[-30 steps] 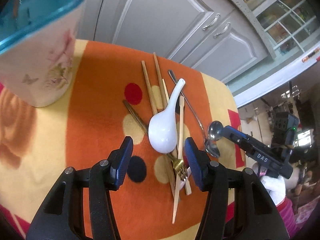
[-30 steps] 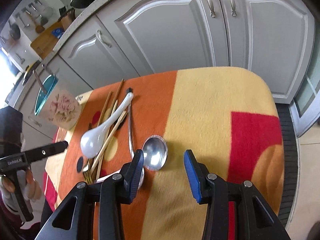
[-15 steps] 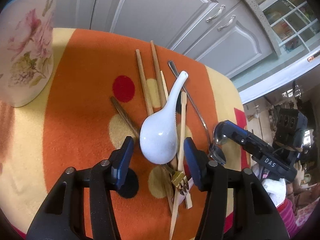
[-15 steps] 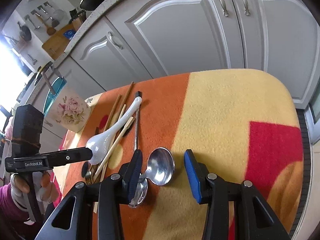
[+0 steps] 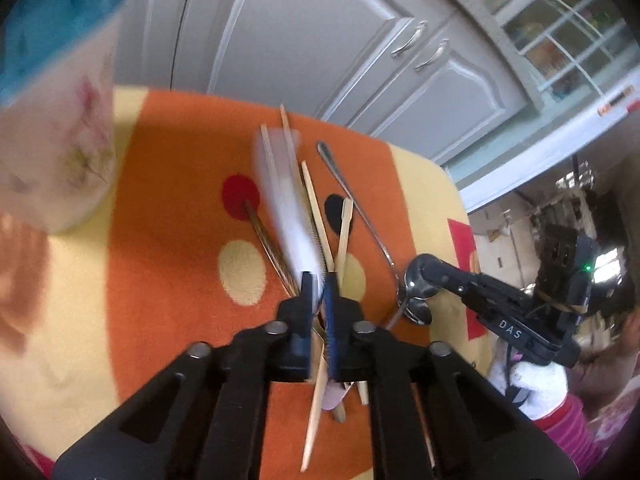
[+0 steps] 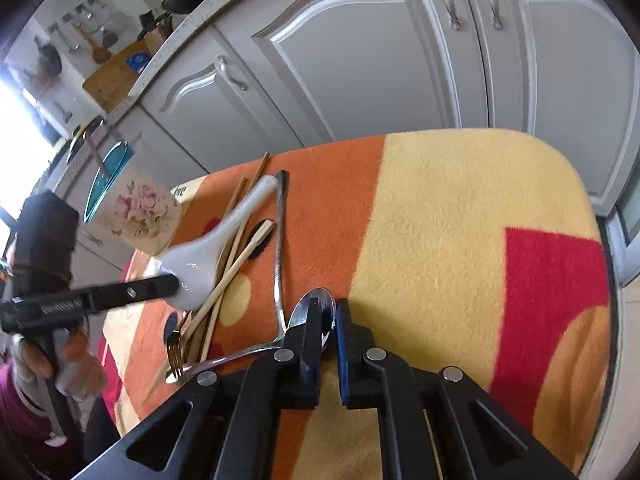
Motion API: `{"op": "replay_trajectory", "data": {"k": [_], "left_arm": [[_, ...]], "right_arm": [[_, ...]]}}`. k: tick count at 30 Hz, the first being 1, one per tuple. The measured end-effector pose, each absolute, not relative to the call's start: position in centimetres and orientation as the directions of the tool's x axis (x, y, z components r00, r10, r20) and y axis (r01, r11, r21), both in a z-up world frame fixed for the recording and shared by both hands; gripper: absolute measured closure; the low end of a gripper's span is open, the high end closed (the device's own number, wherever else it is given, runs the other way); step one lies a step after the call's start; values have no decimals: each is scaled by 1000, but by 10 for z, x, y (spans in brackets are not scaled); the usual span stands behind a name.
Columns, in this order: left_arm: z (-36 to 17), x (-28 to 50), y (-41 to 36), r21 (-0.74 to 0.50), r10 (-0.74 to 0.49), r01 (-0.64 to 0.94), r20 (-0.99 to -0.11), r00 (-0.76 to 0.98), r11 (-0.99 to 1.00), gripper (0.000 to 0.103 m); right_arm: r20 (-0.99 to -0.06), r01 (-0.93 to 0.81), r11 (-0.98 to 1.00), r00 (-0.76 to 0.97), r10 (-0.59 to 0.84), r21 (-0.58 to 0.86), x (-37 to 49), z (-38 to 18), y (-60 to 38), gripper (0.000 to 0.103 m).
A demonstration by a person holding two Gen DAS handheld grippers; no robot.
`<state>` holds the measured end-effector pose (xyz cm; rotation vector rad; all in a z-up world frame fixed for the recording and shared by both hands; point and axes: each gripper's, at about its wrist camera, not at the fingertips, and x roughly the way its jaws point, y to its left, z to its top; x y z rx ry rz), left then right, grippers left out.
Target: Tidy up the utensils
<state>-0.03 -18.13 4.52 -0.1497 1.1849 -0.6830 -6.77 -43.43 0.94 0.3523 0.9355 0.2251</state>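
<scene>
White ceramic is pinched at the bowl end: the soup spoon (image 6: 224, 240) is held between the pads of the left gripper (image 5: 318, 300), whose jaws have just been closing onto it. In the left wrist view the spoon is blurred and points away toward the cabinets (image 5: 304, 40). Beneath it, on the orange part of the cloth (image 6: 460, 220), the chopsticks (image 6: 236, 268) and a gold fork (image 6: 175, 354) are heaped together.

To the right of this heap, two steel spoons are laid, one across the other. The right gripper (image 6: 328, 324) has also just been closing; its jaws are pressed on the rim of the near steel spoon (image 6: 316, 308), at the border of the orange and yellow fields. The long steel spoon (image 6: 280, 248) is seen running toward the far edge.

A flowered cup (image 6: 138, 212) with a teal lining is set at the far left of the cloth.
</scene>
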Motion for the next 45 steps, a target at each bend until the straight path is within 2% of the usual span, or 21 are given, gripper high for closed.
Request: {"op": "replay_trajectory", "data": {"k": [12,27,31,35,38,40,41,45], "left_arm": [[106,-20,-131,-525,-642,420,-738,207,740,102],[194,-44,-72,-514,-677,464,-665,315,721,102],[193,-47,-67,-510,-672,461,-670,317,726,102],[169,-62,-84,-479,-652,503,-715,250,719,101],[143,-72,-97,-498,-646,502,-743,173,707,90],[122,-78,-108,-521,-644,490,-756,116,699,72],[115,-80,-112,-534,-646,476,-757,100,699,68],[83,-79,-123,-553,-608,359,-792,55,752,65]], "right_arm": [[-699,-144,950,649,302,277,-84,80,-405,100],[-643,-215,962,716,272,168,-86,151,-376,100],[-638,-229,959,717,281,165,-81,159,-366,100],[-658,-229,964,708,258,132,-82,152,-359,100],[-669,-211,970,705,237,121,-86,147,-365,100],[-669,-192,973,708,228,129,-90,145,-373,100],[-669,-184,974,709,224,132,-92,144,-378,100],[-670,-154,978,712,210,143,-99,142,-394,100]]}}
